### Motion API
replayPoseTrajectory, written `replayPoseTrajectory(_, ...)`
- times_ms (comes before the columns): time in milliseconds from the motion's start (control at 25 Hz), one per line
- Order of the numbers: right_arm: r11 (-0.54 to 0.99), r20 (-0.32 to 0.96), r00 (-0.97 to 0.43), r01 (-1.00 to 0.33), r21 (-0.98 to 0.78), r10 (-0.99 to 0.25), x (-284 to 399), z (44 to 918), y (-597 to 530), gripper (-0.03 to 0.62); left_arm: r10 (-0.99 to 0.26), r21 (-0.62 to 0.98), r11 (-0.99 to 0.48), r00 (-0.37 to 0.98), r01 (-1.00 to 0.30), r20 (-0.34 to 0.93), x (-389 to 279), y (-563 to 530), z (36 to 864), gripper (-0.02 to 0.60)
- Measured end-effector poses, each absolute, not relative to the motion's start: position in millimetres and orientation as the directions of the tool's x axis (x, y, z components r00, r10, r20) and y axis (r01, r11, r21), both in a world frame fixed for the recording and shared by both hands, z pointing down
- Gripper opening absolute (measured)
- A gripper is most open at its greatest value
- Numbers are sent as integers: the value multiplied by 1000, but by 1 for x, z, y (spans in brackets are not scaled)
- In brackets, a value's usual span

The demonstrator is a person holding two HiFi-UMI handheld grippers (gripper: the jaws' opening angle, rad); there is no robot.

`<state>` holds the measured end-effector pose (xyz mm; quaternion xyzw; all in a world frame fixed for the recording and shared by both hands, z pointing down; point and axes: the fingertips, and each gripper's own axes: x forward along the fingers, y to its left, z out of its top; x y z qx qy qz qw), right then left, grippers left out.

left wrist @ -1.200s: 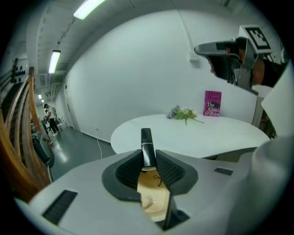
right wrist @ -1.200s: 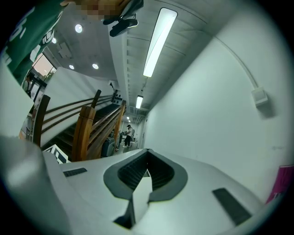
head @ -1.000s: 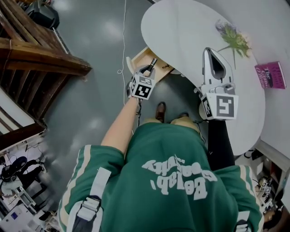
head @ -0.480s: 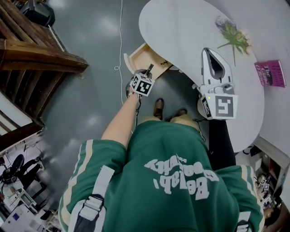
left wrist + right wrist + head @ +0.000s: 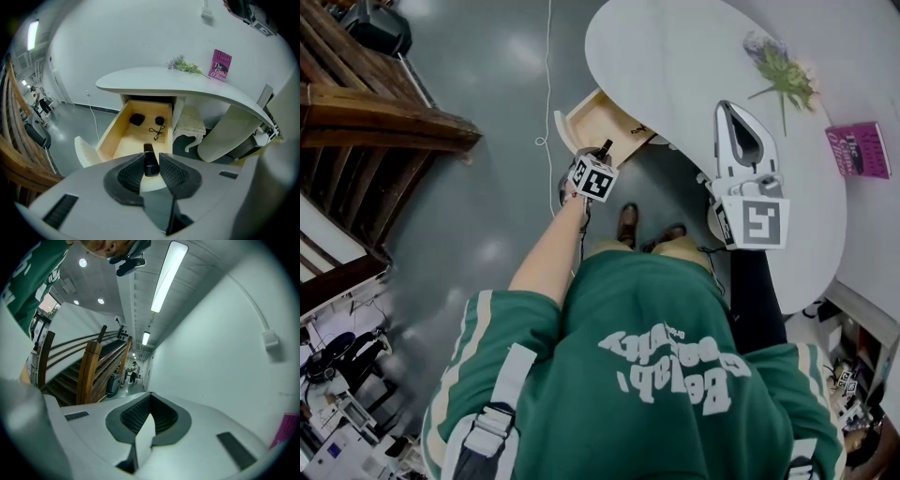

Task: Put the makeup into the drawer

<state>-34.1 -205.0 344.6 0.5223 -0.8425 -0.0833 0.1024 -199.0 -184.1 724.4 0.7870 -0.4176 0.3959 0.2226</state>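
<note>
Pale wooden drawer (image 5: 125, 139) stands open beyond left gripper (image 5: 151, 166), which pinches a slim black makeup tube (image 5: 148, 152); right gripper (image 5: 150, 399) closed.

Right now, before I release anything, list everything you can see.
table: one, white, ahead
drawer: one, light wood, open under table
small items: two, black, drawer's far end
thin cord: one, black, drawer floor
makeup tube: one, black, between left jaws
flower sprig: one, purple, on table
book: one, pink, on table
staircase: one, brown wood, left
left hand-held gripper: one, white, shut on makeup tube
right hand-held gripper: one, white, shut, empty, over table
</note>
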Motion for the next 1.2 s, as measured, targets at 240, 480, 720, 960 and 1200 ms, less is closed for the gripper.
replayPoseTrajectory(240, 434, 82, -427, -868, 243, -900, -30, 344, -202, 9, -517, 25, -538, 352, -843, 780, -196, -187, 722, 173)
replayPoseTrajectory(480, 433, 91, -424, -867, 247, -901, -29, 348, -202, 9, -515, 34, -531, 354, -847, 780, -197, -186, 725, 233)
replayPoseTrajectory(720, 431, 81, -425, -870, 239, -902, -31, 347, -202, 9, -530, 29, -529, 357, -848, 770, -198, -187, 719, 232)
replayPoseTrajectory(960, 437, 72, -433, -867, 238, -899, -30, 347, -201, 9, -670, -15, -512, 389, -859, 632, -191, -213, 639, 232)
replayPoseTrajectory(1200, 447, 37, -452, -863, 235, -891, -38, 337, -202, 9, -824, -77, -475, 412, -877, 389, -188, -233, 514, 232)
